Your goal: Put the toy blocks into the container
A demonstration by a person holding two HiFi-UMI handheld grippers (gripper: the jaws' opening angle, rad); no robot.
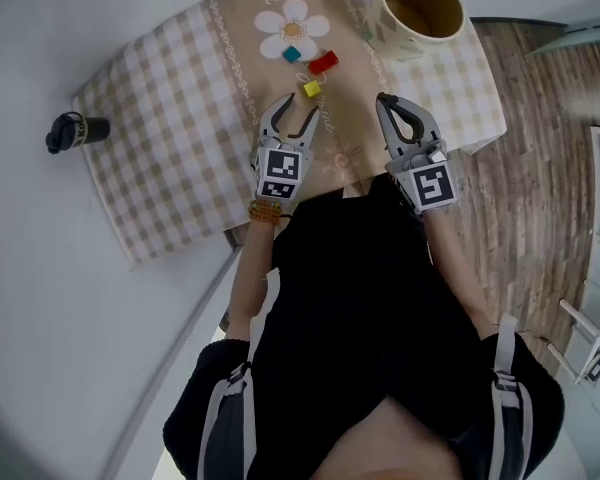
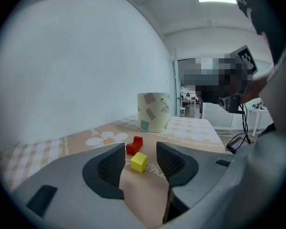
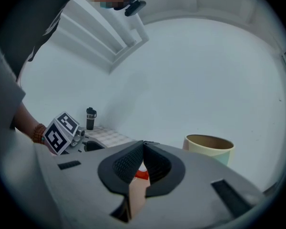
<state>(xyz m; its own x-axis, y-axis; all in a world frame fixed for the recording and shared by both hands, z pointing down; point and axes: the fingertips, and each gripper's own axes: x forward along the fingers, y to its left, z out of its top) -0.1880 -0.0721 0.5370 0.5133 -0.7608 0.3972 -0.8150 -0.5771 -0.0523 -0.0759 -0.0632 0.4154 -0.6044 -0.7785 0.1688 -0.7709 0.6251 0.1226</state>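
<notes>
Three toy blocks lie on the checked tablecloth (image 1: 170, 78): a teal one (image 1: 292, 55), a red one (image 1: 323, 62) and a yellow one (image 1: 312, 89). The pale patterned container (image 1: 420, 8) stands upright at the far right corner. My left gripper (image 1: 300, 106) is open, just short of the yellow block. In the left gripper view the yellow block (image 2: 138, 161) sits on the cloth beyond the open left gripper (image 2: 139, 150), untouched, with the red block (image 2: 134, 145) and the container (image 2: 153, 111) behind it. My right gripper (image 1: 385, 99) is shut and empty. A bit of the red block (image 3: 141, 174) shows past its closed right gripper (image 3: 143, 145).
A black bottle (image 1: 75, 130) lies on the white surface left of the table. The table's front edge runs under both grippers. Wooden floor (image 1: 540, 168) lies to the right. The right gripper view also shows the container (image 3: 209, 148) and the bottle (image 3: 90, 119).
</notes>
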